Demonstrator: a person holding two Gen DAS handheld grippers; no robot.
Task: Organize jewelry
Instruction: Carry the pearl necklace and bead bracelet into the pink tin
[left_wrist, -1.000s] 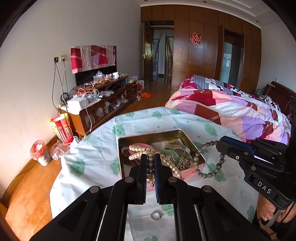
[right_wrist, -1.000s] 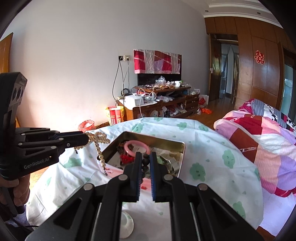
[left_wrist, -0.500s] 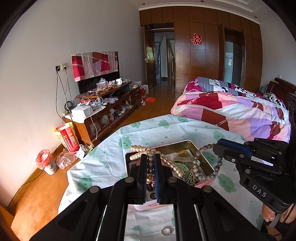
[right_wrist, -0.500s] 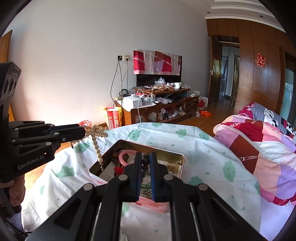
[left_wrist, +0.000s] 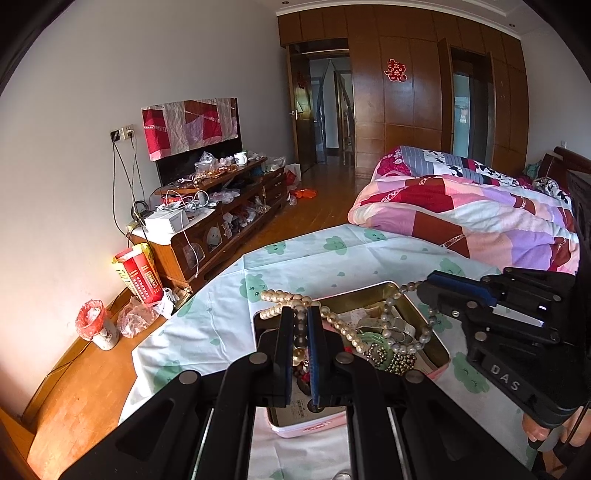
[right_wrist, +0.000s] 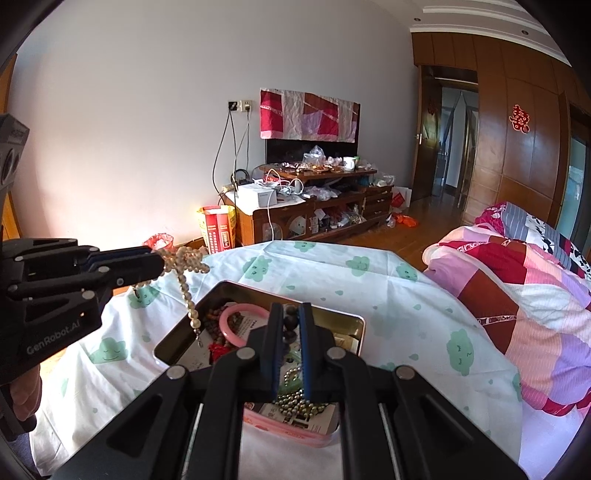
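Observation:
A pink metal tin (left_wrist: 441, 356) full of jewelry sits on the cloud-print cloth; it also shows in the right wrist view (right_wrist: 360, 325). My left gripper (left_wrist: 301, 314) is shut on a cream pearl necklace (left_wrist: 284, 297) and holds it above the tin's left side; the pearls dangle from it in the right wrist view (right_wrist: 186, 266). My right gripper (right_wrist: 291, 314) is shut on a string of dark and grey beads (left_wrist: 410, 345) that hangs in a loop over the tin. A pink bangle (right_wrist: 227, 323) lies in the tin.
The table with its cloud-print cloth (right_wrist: 388, 288) stands beside a bed with a patchwork quilt (left_wrist: 480, 218). A cluttered wooden TV cabinet (left_wrist: 221, 218) lines the far wall. A small ring (left_wrist: 341, 474) lies on the cloth near the front edge.
Both grippers have lifted higher with their strings of beads. The tin now sits lower and closer in both views.

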